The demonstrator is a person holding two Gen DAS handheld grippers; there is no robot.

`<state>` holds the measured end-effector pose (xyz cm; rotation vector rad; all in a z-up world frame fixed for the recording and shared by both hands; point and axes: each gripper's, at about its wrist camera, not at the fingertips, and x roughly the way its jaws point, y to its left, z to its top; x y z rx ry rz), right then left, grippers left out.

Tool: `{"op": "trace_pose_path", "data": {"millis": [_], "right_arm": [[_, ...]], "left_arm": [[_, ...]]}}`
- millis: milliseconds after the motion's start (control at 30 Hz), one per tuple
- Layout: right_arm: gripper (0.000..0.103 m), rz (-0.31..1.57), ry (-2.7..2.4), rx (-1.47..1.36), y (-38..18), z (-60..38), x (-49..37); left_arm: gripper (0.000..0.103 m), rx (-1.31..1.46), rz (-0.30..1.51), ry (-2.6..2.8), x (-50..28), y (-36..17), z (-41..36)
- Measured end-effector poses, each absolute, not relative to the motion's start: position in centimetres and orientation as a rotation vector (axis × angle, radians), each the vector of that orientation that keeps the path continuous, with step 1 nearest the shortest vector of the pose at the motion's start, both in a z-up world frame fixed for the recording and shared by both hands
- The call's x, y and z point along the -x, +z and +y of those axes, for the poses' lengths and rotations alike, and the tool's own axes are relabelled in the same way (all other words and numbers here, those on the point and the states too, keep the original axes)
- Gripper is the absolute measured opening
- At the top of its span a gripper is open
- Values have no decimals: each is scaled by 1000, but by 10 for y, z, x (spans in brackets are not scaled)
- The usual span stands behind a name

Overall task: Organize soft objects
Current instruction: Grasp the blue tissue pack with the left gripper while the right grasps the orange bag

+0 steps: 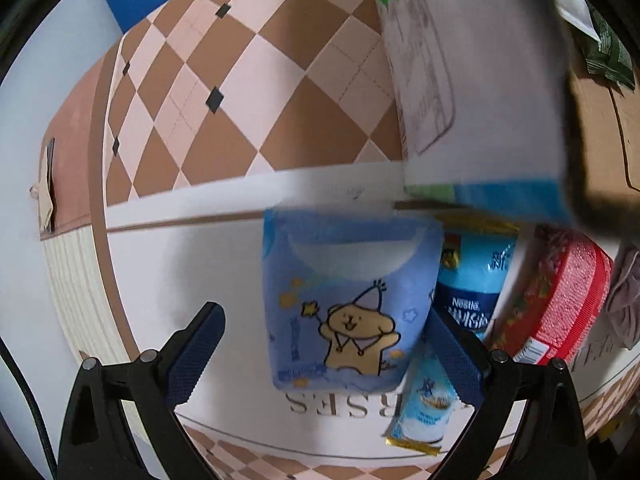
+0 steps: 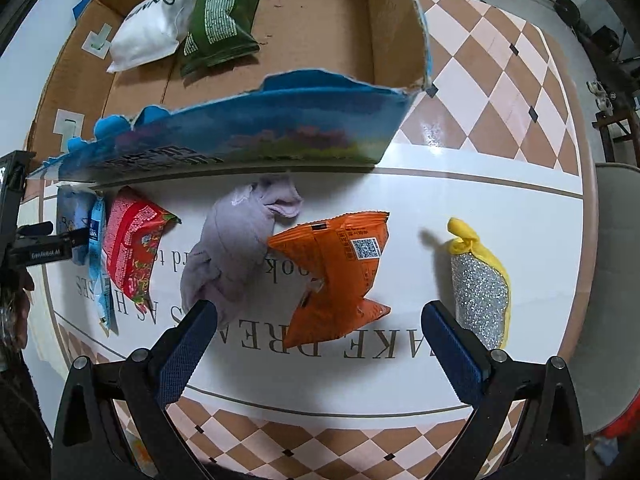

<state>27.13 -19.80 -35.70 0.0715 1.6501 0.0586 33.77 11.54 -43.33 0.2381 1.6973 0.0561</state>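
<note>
My left gripper [image 1: 324,344] is open above the table, with a blue tissue pack printed with a bear [image 1: 340,304] between and just beyond its fingers. Beside it lie a blue Nestle packet [image 1: 472,280], a red snack bag [image 1: 556,300] and a thin light-blue sachet [image 1: 424,404]. My right gripper [image 2: 320,340] is open above an orange snack bag [image 2: 336,272]. A lilac cloth [image 2: 236,248] lies left of it and a yellow glitter sponge [image 2: 480,280] right. The cardboard box [image 2: 360,40] behind holds a white bag [image 2: 148,28] and a green bag [image 2: 224,20].
The table has a checkered cloth with a white printed panel [image 2: 400,200]. The box's torn blue front wall [image 2: 248,136] stands close behind the row of objects. A chair [image 2: 616,280] is at the right edge. The left gripper's body [image 2: 24,240] shows at the left.
</note>
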Motion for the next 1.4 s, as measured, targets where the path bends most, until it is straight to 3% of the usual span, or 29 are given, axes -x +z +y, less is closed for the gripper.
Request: {"op": "trace_pose_path", "data": {"millis": [267, 400, 467, 533, 633, 733, 867, 1067, 1167, 1400], "right_arm": [[103, 1688, 46, -67, -377, -194, -279], [103, 1698, 36, -80, -388, -193, -282], [103, 1705, 30, -84, -393, -193, -282], [103, 1712, 27, -89, -398, -193, -283], [101, 1720, 18, -91, -405, -194, -284], [92, 1732, 18, -98, -413, -193, -282], [56, 1758, 22, -90, -426, -191, -275], [51, 1738, 23, -64, -423, -188, -257], [44, 1738, 53, -101, -415, -185, -243], [44, 1681, 203, -182, -353, -175, -223]], "left_arm": [[100, -182, 1694, 17, -334, -441, 115], [74, -150, 1705, 8, -326, -444, 121], [70, -141, 1705, 7, -320, -443, 124], [57, -138, 1701, 14, -314, -446, 123], [49, -136, 1693, 30, -300, -446, 121], [43, -110, 1688, 39, -289, -442, 120], [39, -63, 1689, 46, -267, -444, 123], [35, -14, 1668, 56, -229, -438, 117], [35, 32, 1649, 52, -212, -423, 114], [35, 80, 1512, -62, -194, -341, 78]]}}
